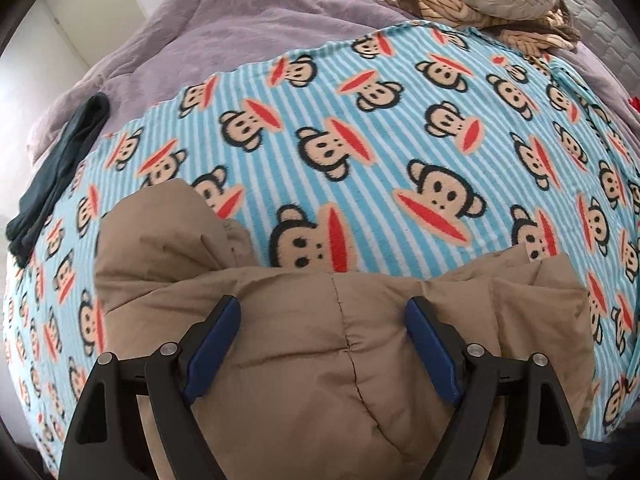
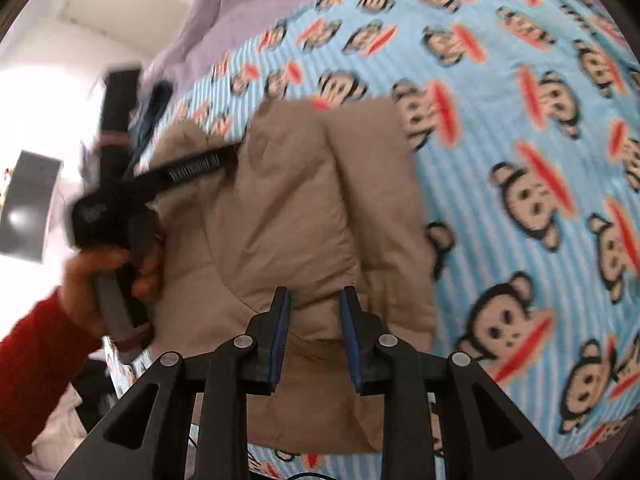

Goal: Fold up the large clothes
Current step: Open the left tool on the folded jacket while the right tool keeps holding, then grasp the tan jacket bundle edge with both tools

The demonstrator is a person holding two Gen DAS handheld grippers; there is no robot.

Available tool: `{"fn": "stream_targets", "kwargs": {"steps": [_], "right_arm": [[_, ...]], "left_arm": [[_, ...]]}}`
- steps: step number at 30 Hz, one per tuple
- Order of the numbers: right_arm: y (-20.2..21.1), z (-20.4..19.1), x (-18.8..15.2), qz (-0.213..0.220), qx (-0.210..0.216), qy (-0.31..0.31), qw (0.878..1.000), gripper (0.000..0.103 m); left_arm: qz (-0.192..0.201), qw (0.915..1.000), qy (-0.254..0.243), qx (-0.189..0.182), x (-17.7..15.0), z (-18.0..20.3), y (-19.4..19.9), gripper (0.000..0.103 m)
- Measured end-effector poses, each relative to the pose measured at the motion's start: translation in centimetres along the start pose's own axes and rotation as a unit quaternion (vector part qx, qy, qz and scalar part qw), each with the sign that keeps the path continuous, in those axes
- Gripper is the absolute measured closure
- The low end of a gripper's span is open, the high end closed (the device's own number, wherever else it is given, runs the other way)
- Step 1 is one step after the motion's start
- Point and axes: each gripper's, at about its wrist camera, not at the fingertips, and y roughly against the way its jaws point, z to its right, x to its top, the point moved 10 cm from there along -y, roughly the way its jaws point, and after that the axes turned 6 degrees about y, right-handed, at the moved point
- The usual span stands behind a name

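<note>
A tan padded jacket [image 1: 304, 344] lies bunched on a blue striped monkey-print blanket [image 1: 360, 140]. My left gripper [image 1: 323, 312] is open, its blue pads [image 1: 212, 344] wide apart over the jacket's quilted surface. In the right wrist view the jacket [image 2: 304, 208] is a folded mound, and my right gripper [image 2: 314, 300] has its jaws partly closed around a bulge of the jacket's near edge. The left gripper [image 2: 192, 170] shows there too, held by a hand in a red sleeve at the jacket's left side.
A dark garment [image 1: 60, 168] lies at the blanket's left edge on a mauve cover [image 1: 240, 20]. A woven basket [image 1: 460, 4] with a cream pillow sits at the far end. The blanket [image 2: 520, 160] stretches to the right of the jacket.
</note>
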Motion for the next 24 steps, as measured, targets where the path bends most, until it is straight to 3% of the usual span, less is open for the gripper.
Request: {"fn": "stream_targets", "kwargs": {"steps": [7, 13, 24], "right_arm": [[-2.1, 0.5, 0.0, -0.025, -0.004, 0.000, 1.000, 0.071], [-3.1, 0.6, 0.1, -0.029, -0.017, 0.003, 0.999, 0.063], [-4.5, 0.9, -0.4, -0.042, -0.044, 0.020, 0.998, 0.061]], "left_arm": [[0.004, 0.9987, 0.047, -0.018, -1.8, -3.1, 4.9, 0.018], [-0.012, 0.9959, 0.088, -0.016, -6.8, -6.9, 7.5, 0.018], [-0.050, 0.9844, 0.168, -0.015, -13.7, -11.1, 8.5, 0.018]]}}
